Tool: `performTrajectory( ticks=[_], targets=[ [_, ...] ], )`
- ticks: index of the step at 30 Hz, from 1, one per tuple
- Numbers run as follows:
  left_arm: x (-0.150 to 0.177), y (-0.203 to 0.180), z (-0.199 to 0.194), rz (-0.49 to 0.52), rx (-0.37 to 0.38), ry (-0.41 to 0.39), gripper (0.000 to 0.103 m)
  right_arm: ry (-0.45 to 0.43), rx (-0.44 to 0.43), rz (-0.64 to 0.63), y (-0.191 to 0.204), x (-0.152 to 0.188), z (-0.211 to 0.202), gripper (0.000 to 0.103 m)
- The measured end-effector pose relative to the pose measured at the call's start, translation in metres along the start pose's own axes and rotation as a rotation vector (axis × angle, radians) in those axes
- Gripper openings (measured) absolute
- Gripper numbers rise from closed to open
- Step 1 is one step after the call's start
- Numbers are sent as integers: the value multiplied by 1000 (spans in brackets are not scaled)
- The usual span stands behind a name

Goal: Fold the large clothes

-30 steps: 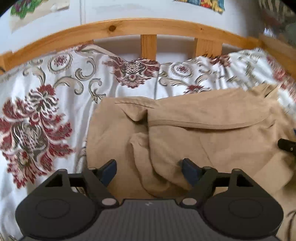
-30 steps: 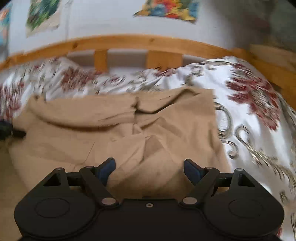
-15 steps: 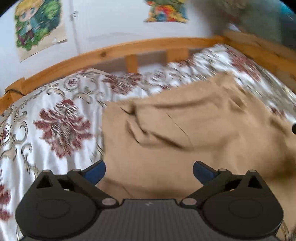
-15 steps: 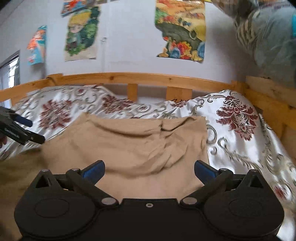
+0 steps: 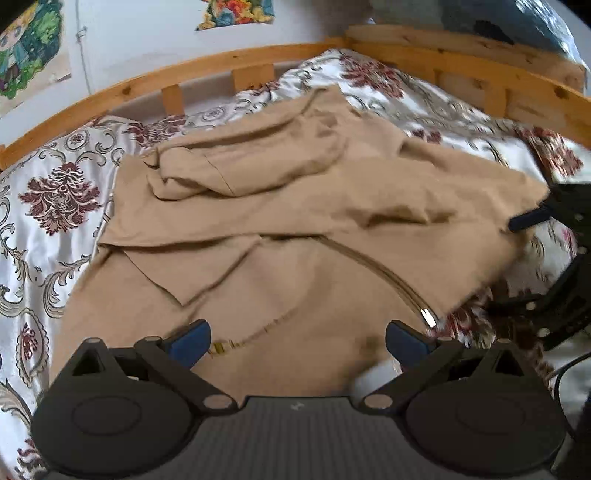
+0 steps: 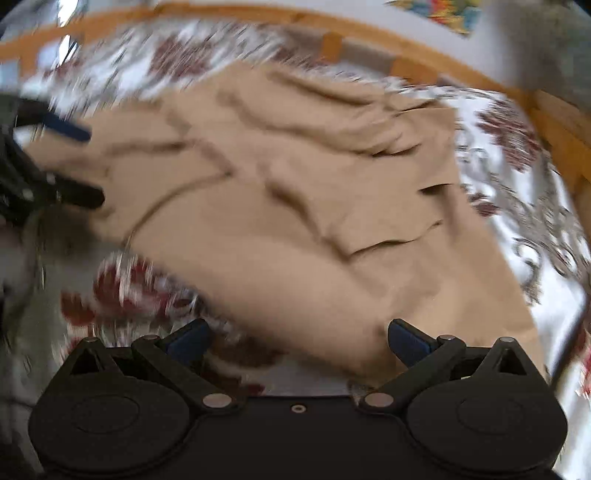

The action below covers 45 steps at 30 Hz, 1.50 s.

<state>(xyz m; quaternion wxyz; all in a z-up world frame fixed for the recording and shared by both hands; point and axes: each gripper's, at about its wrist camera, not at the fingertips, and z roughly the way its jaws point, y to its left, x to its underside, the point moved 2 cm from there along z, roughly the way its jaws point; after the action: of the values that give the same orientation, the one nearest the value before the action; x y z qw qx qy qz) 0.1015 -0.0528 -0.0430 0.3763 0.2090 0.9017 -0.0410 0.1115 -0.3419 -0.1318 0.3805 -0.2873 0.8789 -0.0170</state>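
Note:
A large tan jacket (image 5: 295, 229) with a zipper lies partly folded on the flowered bedspread (image 5: 55, 199); it also shows in the right wrist view (image 6: 314, 206), blurred. My left gripper (image 5: 297, 341) is open and empty, held above the jacket's near edge by the zipper. My right gripper (image 6: 297, 341) is open and empty, above the jacket's near hem. The right gripper shows at the right edge of the left wrist view (image 5: 554, 229); the left gripper shows at the left edge of the right wrist view (image 6: 44, 162).
A wooden bed rail (image 5: 221, 62) runs along the far side and the right side (image 5: 480, 55). Posters (image 5: 236, 13) hang on the white wall. Bedspread lies bare to the left and right of the jacket.
Both grippers have opened wider and pulled back and up from the jacket, so more of it shows. The right wrist view is now swinging and blurred.

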Motion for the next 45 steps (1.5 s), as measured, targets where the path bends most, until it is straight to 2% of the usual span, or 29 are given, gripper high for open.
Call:
performTrajectory(
  ticks=[3, 6, 9, 12, 15, 19, 23, 26, 29, 30, 32, 34, 36, 39, 42, 45],
  targets=[
    [7, -8, -3, 43, -10, -7, 102, -18, 46, -58, 10, 4, 8, 102],
    [8, -12, -1, 59, -15, 0, 103, -63, 115, -42, 6, 2, 9, 102],
    [10, -15, -1, 56, -20, -4, 103, -123, 137, -22, 1, -1, 0, 100],
    [11, -23, 2, 92, -55, -10, 103, -207, 124, 32, -11, -8, -11, 91],
    [11, -33, 4, 154, -89, -27, 103, -275, 64, 151, -24, -14, -21, 82],
    [9, -41, 11, 179, -78, -11, 102, -332, 15, 238, -30, -20, -26, 71],
    [10, -49, 22, 248, -105, 7, 102, -324, -15, 300, -31, -24, -19, 59],
    [11, -51, 28, 277, -152, 15, 101, -303, -32, 293, -26, -26, -14, 58],
    [8, -42, 29, 248, -186, 18, 98, -281, -60, 275, -23, -25, -15, 59],
    [7, -38, 28, 233, -193, 12, 98, -266, -69, 264, -22, -25, -16, 61],
    [2, -27, 22, 178, -191, -7, 97, -226, -86, 233, -19, -23, -16, 77],
    [-4, -16, 14, 116, -174, -29, 97, -186, -123, 185, -13, -20, -14, 86],
    [-10, -8, 8, 84, -166, -42, 96, -157, -151, 107, -1, -18, -12, 86],
    [-17, -4, 5, 72, -157, -54, 94, -164, -102, -3, 19, -18, -7, 87],
    [-19, -6, 3, 75, -152, -67, 93, -164, 12, -30, 30, -18, 8, 78],
    [-15, -8, 1, 92, -122, -72, 93, -194, 36, -58, 34, -16, 16, 56]
  ],
)
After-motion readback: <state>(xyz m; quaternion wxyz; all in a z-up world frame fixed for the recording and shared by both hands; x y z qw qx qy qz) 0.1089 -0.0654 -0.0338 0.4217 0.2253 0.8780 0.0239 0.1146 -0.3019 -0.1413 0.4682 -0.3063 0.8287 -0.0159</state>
